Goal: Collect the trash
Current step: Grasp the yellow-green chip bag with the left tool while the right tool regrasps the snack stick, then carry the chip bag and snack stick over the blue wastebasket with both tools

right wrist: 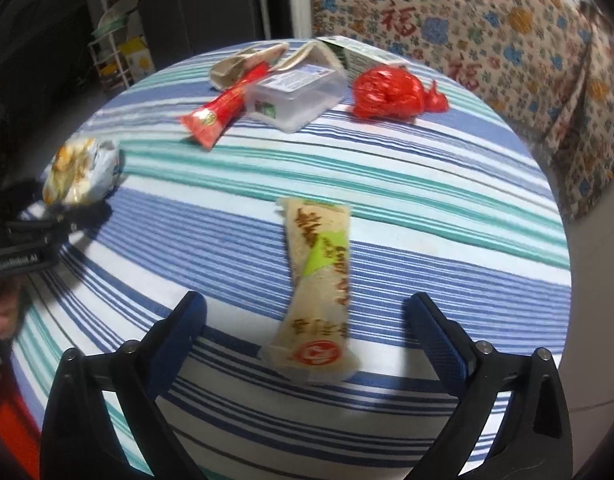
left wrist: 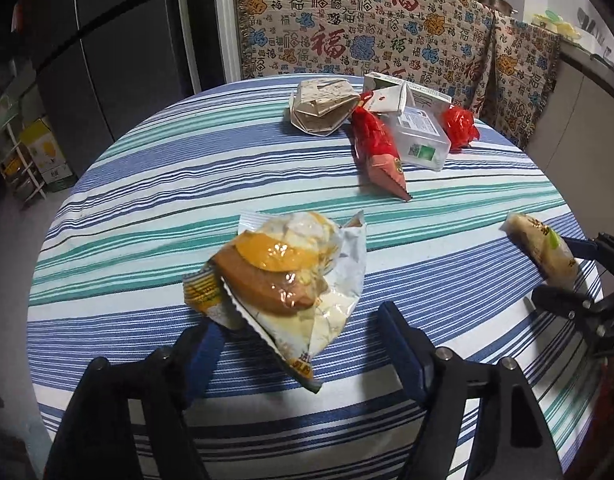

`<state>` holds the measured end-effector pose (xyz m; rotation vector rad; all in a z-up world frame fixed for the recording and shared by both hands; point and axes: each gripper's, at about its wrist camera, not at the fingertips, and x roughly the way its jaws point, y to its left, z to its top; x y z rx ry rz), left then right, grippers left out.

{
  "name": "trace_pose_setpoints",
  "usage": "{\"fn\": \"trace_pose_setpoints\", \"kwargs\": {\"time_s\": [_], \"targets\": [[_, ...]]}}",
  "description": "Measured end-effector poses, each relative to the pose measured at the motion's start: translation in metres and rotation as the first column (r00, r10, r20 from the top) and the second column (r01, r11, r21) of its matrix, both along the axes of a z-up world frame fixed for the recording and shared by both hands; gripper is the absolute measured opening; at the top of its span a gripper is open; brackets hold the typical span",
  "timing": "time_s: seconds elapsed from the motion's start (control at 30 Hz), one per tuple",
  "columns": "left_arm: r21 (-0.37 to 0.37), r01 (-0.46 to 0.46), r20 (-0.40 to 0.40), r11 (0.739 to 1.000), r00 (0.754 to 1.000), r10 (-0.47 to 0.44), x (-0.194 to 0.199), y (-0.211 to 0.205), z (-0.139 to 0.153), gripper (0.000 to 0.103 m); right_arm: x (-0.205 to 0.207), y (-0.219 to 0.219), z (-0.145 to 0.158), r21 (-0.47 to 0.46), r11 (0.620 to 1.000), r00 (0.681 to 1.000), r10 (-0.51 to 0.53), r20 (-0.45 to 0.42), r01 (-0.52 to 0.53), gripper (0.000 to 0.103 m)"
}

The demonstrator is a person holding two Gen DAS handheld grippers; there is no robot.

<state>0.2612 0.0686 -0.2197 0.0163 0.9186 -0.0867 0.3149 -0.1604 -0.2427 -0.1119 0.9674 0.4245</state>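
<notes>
A crumpled yellow-and-white snack wrapper (left wrist: 283, 276) lies on the striped tablecloth (left wrist: 147, 208), between the fingers of my left gripper (left wrist: 303, 332). The jaws stand wide; the wrapper's lower left corner overlaps the left fingertip (left wrist: 205, 340), and the right one stands clear of it. In the right wrist view a long beige wrapper with a green patch (right wrist: 319, 272) lies flat between the fingers of my right gripper (right wrist: 307, 320), which is open and touches neither side. The same beige wrapper (left wrist: 543, 248) shows at the right edge of the left wrist view.
At the table's far side lie a red wrapper (left wrist: 377, 148), a clear plastic box (left wrist: 421, 136), a crumpled red bag (left wrist: 461, 126), a folded paper box (left wrist: 323, 106) and a white carton (left wrist: 403, 94). A patterned blanket (left wrist: 347, 32) hangs behind the round table.
</notes>
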Motion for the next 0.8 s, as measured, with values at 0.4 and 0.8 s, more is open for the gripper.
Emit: {"fn": "trace_pose_setpoints", "kwargs": {"time_s": [0.4,0.8], "targets": [[-0.146,-0.003,0.064,0.989,0.998,0.013,-0.001,0.028,0.02,0.077,-0.002,-0.007,0.023,0.095,0.995,1.0,0.024,-0.014,-0.022,0.044],[-0.185,0.03,0.103,0.982,0.995,-0.011,-0.004,0.02,0.026,0.018,-0.007,-0.025,0.04,0.14,0.99,0.999,-0.027,0.018,0.024,0.013]]}}
